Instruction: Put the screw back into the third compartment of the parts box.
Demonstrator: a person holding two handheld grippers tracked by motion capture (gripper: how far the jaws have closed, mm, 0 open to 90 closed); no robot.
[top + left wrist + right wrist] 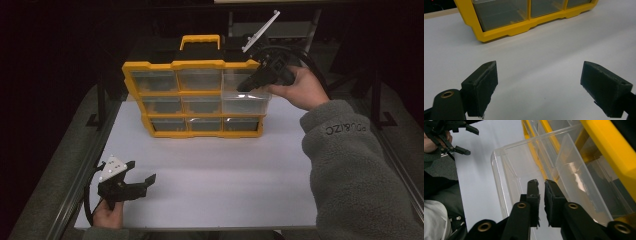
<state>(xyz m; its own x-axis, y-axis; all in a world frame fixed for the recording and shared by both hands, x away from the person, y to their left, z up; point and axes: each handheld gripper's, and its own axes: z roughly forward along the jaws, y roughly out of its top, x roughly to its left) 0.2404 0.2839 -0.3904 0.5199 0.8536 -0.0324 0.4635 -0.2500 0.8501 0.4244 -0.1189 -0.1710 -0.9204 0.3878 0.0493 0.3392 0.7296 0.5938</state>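
White surface (210, 170), dark room around it. At the far edge stands the yellow organizer (195, 100), its right middle drawer (245, 102) pulled partway out. Right gripper (541, 186) hovers over the open clear drawer, jaws nearly clenched, nothing between them. Left gripper (142, 172) sits near the front left corner, jaws spread wide.
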